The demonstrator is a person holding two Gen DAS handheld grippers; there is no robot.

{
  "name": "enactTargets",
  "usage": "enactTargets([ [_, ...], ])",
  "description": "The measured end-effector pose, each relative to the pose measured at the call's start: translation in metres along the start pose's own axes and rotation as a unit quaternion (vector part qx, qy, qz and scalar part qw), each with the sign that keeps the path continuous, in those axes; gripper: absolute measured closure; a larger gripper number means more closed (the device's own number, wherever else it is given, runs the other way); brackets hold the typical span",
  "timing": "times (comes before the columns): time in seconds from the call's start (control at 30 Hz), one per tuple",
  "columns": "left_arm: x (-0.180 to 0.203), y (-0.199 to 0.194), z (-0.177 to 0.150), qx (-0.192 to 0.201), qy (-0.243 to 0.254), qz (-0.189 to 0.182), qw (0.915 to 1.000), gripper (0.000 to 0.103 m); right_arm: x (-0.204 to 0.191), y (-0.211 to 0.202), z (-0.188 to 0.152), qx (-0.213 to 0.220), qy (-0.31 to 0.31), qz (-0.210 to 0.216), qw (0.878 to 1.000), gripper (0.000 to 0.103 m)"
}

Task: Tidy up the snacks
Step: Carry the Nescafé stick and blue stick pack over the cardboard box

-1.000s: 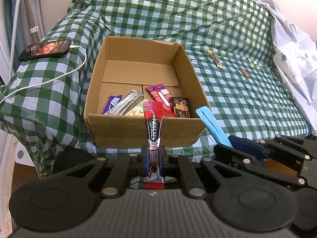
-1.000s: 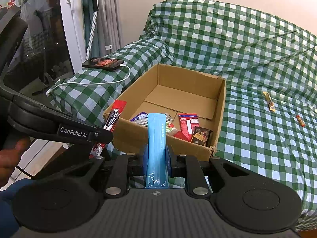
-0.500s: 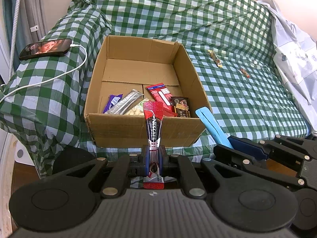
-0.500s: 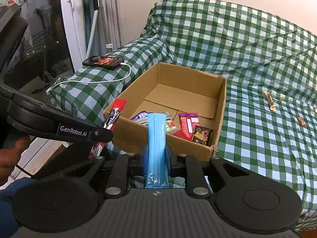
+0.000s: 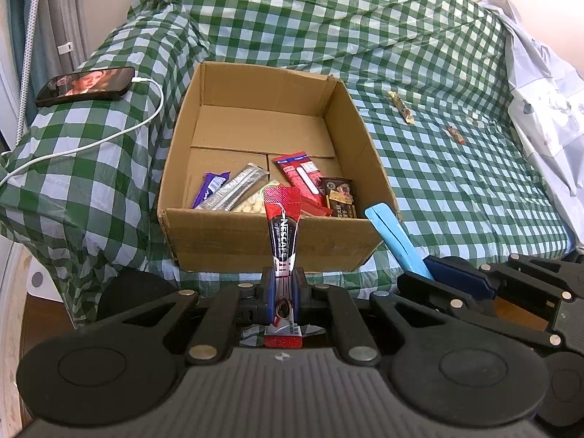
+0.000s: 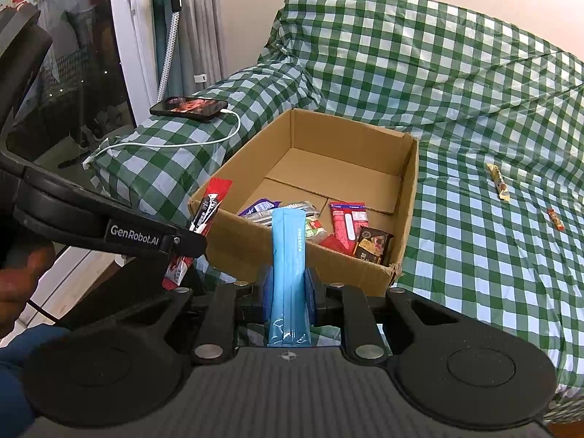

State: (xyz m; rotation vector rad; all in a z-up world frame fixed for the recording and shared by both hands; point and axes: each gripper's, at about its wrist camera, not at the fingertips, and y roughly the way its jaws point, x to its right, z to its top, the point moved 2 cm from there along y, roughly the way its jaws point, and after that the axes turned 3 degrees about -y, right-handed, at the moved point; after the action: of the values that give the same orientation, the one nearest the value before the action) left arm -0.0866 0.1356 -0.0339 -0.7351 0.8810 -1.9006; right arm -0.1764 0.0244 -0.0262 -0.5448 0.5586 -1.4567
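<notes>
My left gripper [image 5: 281, 284] is shut on a red and black Nescafe stick [image 5: 281, 230], held upright just in front of the near wall of an open cardboard box [image 5: 270, 241]. My right gripper [image 6: 289, 284] is shut on a light blue sachet [image 6: 289, 255], also upright, before the box [image 6: 410, 197]. The box holds several snack packets [image 5: 303, 179] at its near end. Each gripper shows in the other's view: the blue sachet [image 5: 396, 235] at right, the Nescafe stick [image 6: 208, 211] at left.
The box sits on a sofa under a green checked cloth [image 5: 456, 182]. Two small snack bars [image 5: 401, 107] [image 5: 455, 134] lie on the cloth right of the box. A phone [image 5: 85, 85] with a white cable [image 5: 109, 137] rests on the left armrest.
Both grippers have crept slightly toward the box, still holding their sachets. Nothing else has moved.
</notes>
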Motion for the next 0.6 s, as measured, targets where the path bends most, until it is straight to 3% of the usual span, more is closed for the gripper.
enactTargets([
  [0.6,-0.016,0.015,0.030,0.008,-0.014,0.007,0.9998,0.093,0.011,0.020,0.019,-0.015,0.008,-0.008,1.000,0.084],
])
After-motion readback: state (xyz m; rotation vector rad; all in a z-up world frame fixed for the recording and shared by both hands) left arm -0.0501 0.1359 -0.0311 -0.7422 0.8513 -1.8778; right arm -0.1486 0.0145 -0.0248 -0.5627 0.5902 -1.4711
